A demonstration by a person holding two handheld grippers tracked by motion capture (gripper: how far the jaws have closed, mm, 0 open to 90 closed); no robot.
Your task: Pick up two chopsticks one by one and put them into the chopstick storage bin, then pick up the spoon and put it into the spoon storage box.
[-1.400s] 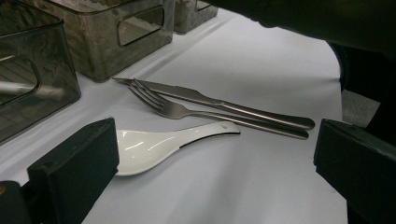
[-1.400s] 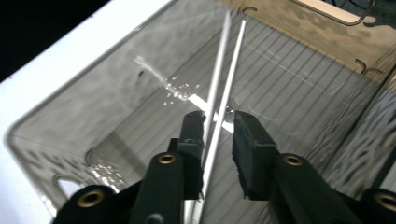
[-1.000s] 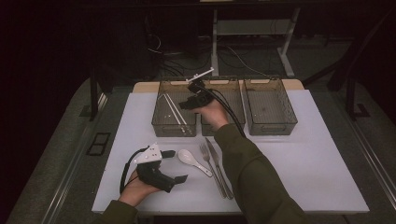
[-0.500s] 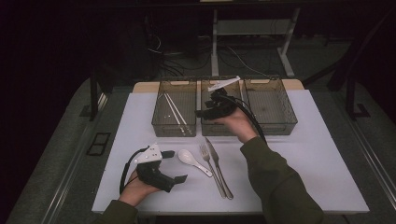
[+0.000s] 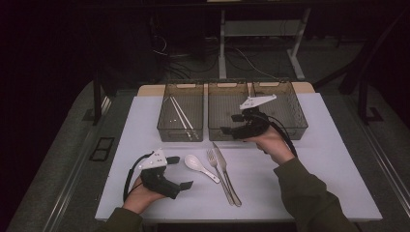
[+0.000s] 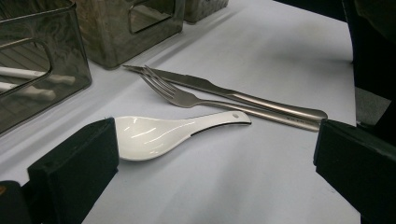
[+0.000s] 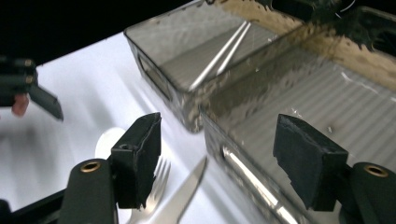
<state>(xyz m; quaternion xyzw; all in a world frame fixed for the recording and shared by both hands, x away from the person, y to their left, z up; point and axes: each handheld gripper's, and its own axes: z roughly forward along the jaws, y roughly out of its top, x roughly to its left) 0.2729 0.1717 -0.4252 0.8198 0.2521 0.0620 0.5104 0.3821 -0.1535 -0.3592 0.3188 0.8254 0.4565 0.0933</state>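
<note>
I work on a white worktop [image 5: 319, 159] with three clear bins [image 5: 181, 113] along its far edge and cutlery lying loose near the middle: knife [image 5: 225, 174], fork [image 5: 218, 174] and white spoon [image 5: 199, 166], side by side and close together. The left bin already holds a pair of chopsticks [image 5: 180, 112]. My right gripper [image 5: 227, 129] hangs at the near wall of the middle bin [image 5: 227, 108], fingers apart and empty; my left gripper [image 5: 180, 171] rests low on the worktop, fingers apart too, with the spoon bowl just beside one finger [image 6: 74, 168]. I judge the step in hand is a pick from the cutlery, so I want to come down on one handle end only. The knife and fork lie almost touching, so I should close across a handle where they part, near the tips, or take the spoon, which lies freer. To the right of the knife the worktop is open; the bin wall and rim crowd the far side.
</note>
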